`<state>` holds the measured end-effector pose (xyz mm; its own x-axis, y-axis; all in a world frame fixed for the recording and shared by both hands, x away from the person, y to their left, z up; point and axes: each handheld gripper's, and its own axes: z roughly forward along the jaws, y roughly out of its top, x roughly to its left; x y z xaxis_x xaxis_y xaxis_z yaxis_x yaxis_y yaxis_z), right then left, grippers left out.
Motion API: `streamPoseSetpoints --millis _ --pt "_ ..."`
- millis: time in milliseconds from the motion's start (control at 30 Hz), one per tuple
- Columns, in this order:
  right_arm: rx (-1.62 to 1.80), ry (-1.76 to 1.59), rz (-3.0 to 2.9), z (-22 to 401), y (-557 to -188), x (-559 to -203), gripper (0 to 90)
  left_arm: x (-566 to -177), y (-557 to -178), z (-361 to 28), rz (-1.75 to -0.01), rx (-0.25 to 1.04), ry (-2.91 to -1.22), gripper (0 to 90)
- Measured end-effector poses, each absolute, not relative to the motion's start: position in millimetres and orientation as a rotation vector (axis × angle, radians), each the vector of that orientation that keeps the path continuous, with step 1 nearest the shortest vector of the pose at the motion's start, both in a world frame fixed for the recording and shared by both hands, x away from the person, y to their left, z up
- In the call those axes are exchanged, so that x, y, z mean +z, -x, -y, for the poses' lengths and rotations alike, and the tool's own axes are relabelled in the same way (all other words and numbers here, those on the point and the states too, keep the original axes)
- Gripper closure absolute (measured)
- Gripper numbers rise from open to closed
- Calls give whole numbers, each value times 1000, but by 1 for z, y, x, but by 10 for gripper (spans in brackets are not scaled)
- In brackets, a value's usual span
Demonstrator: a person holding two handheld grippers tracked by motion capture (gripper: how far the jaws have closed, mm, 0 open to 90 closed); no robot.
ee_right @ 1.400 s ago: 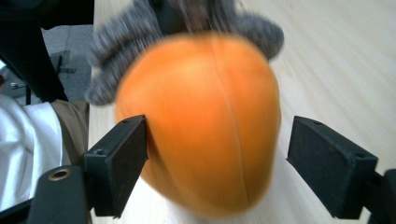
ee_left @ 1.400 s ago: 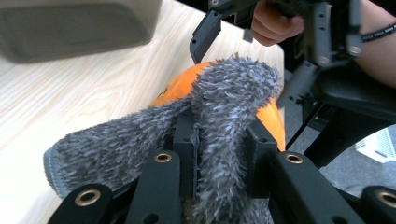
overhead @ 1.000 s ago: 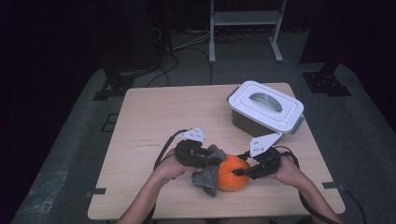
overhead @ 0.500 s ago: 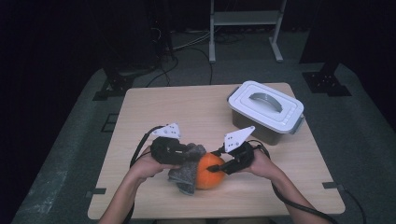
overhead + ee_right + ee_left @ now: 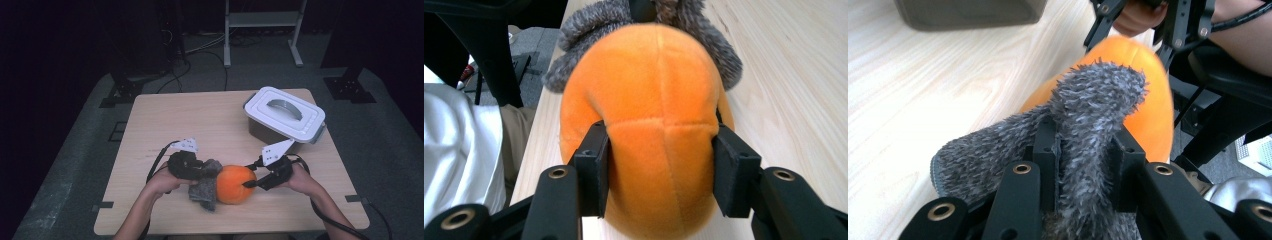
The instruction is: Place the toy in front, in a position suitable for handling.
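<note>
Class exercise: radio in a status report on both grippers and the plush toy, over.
Left gripper shut on grey fuzzy part. Right gripper pinching orange plush body, jaws just eased wider. Toy on table at near edge. Lidded container clear, nothing in the way.

The bare pale wooden tabletop point(image 5: 200, 120) lies open left of the lidded grey plastic box point(image 5: 284, 119), the far-right obstacle.

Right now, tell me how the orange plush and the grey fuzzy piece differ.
The orange plush is smooth, round and stuffed full; the grey fuzzy piece is shaggy, flat and floppy. The orange plush is bright and bulkier; the grey fuzzy piece is dull and slighter. The right gripper clamps the orange plush across its seamed body; the left gripper pinches a fold of the grey fuzzy piece. Both are soft, touch each other and lie near the table's front edge.
</note>
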<state>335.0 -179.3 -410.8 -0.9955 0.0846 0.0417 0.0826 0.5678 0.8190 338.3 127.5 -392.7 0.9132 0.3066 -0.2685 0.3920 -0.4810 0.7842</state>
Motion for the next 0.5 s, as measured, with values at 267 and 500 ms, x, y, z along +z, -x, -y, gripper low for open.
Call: streamPoseSetpoints --millis 267,500 --pt "1432 -176 -2794 194 -335 -416 471 -401 -340 -128 -509 -88 -2148 706" --pt "1408 -206 -2797 205 -333 -417 463 -398 -339 -154 -543 -41 -2149 707"
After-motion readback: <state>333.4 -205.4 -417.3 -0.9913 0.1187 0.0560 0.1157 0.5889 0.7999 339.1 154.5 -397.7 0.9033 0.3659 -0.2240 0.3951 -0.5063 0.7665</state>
